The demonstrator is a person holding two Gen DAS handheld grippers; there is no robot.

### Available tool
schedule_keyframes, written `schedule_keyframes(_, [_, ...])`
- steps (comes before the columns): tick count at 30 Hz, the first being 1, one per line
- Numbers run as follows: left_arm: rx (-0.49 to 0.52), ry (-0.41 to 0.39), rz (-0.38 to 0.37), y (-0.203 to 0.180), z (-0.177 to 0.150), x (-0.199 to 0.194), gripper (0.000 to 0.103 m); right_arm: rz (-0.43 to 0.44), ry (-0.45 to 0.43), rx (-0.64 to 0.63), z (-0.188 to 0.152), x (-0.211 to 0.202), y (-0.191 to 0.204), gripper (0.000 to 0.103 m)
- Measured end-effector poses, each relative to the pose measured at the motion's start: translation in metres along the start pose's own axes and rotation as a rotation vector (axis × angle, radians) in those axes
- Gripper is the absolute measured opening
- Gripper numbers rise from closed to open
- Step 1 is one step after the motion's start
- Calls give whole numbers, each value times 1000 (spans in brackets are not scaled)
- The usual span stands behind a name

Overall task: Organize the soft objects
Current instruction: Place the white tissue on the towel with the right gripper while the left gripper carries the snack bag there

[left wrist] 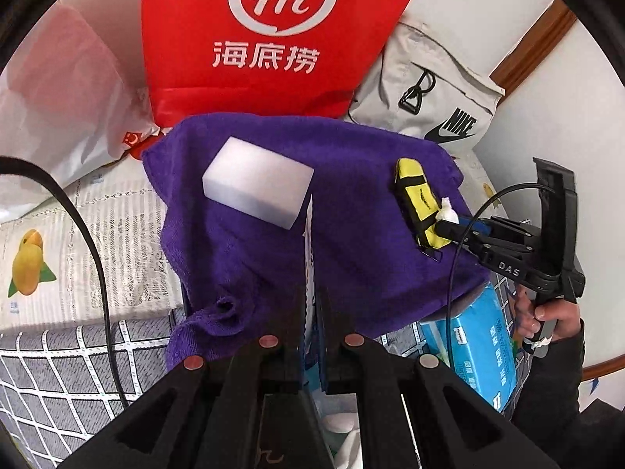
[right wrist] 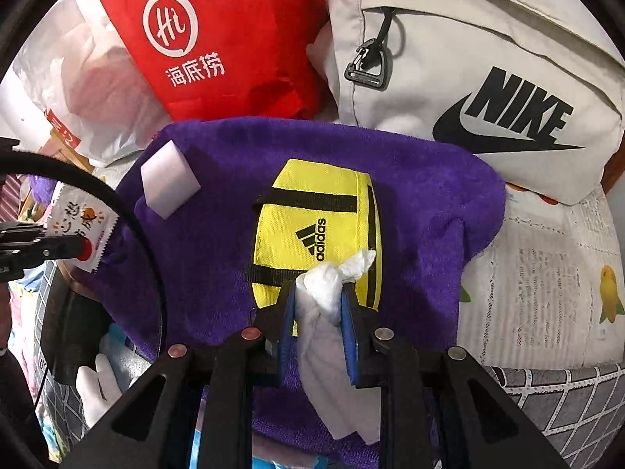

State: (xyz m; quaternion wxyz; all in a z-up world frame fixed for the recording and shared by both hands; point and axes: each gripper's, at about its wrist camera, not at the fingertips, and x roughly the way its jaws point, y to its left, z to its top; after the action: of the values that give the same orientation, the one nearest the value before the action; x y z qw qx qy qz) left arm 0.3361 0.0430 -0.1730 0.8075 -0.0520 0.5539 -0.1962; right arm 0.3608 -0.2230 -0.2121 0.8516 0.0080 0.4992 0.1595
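Left tongs [left wrist: 312,234] pressed together on one flat snack sachet [right wrist: 80,230], its print too small to read. Ahead of them, one white sponge block [left wrist: 258,181] on one purple towel [left wrist: 351,234]. Right tongs [right wrist: 318,293] pinch one crumpled white tissue [right wrist: 332,285] just above one yellow Adidas pouch [right wrist: 316,226]. Beyond: one red "Hi" bag [left wrist: 273,39] with Chinese characters, one grey Nike bag [right wrist: 488,78].

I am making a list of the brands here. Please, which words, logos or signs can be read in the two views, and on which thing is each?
"Hi" and "海底捞": red bag.
"NIKE" with swoosh: grey bag.
"adidas" with three-stripe logo: yellow pouch.
"DAS": right gripper, on its body.
Sachet in the left gripper: print too blurred.
Blue tissue pack: print too small.
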Motion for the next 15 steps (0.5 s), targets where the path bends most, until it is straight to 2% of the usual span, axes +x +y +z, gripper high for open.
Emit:
schedule_keyframes(2, [-1,9,-2,1,0,5,5,14,3,-6,0,-2,1,32])
schedule_keyframes(4, [-5,15,-8,2,1,9,5,32,10,-15,0,-4,1,46])
schedule_keyframes(6, [-22,29,-14,5,3,16,5,16,8,-27,1,-8,3,53])
schedule_keyframes(10, [-32,50,-34,6,7,27,6,13,8,-31,1,-14,2,58])
schedule_keyframes(15, [-35,81,34,9,19,45,6,-6,-5,-25,-3,-26,1,58])
